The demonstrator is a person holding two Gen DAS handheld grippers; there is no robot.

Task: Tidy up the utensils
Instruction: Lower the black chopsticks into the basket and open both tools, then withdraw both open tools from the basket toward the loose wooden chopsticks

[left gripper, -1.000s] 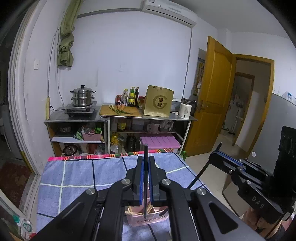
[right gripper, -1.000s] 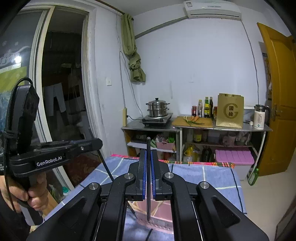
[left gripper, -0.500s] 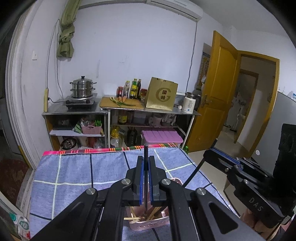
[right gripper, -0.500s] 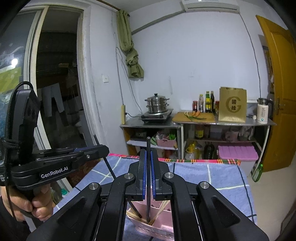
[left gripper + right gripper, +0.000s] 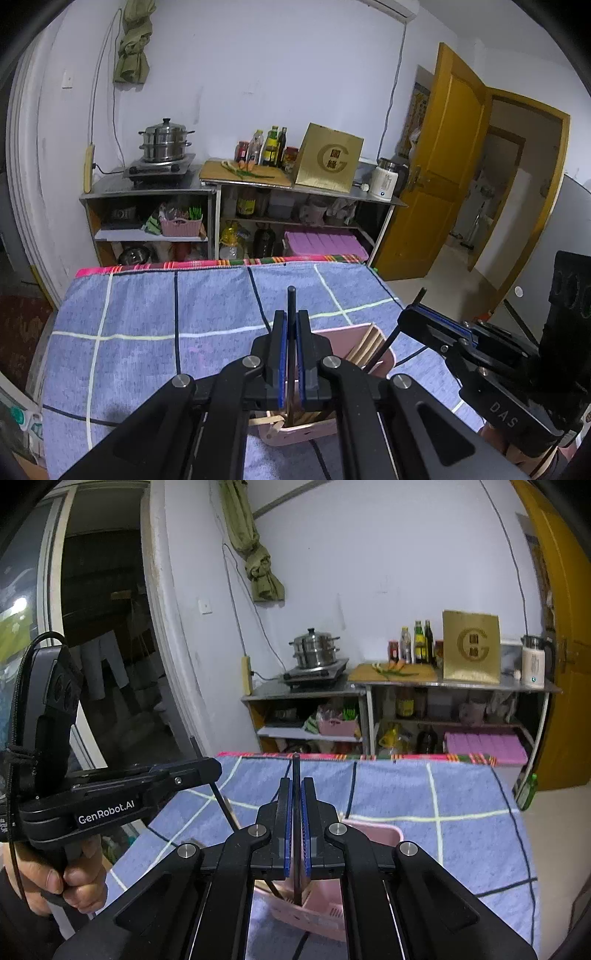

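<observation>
A table covered by a blue checked cloth with a striped pink far edge is seen from both wrist cameras. On it stands a pink plastic utensil basket, holding pale wooden chopsticks.

Only the left wrist view takes in the open yellow wooden door and the room beyond it; the right gripper is seen there at the right edge. Only the right wrist view takes in the dark doorway on the left, and the left gripper with the person's hand wrapped round its grip.

Writing can be read in three places – "GenRobot.AI" in white on the left gripper's side, "DAS" on the right gripper's body, and a large "G" emblem on a gold paper bag on the metal shelf unit against the far wall. The characters inside the emblem are too small to be read.

Each gripper is closed tightly on a thin black chopstick. The left one's stick is pinched upright between blue-edged pads, its lower end reaching down into the basket among the wooden sticks. The right one's stick is clamped the same way – its tip is lowered inside the basket's near end.
</observation>
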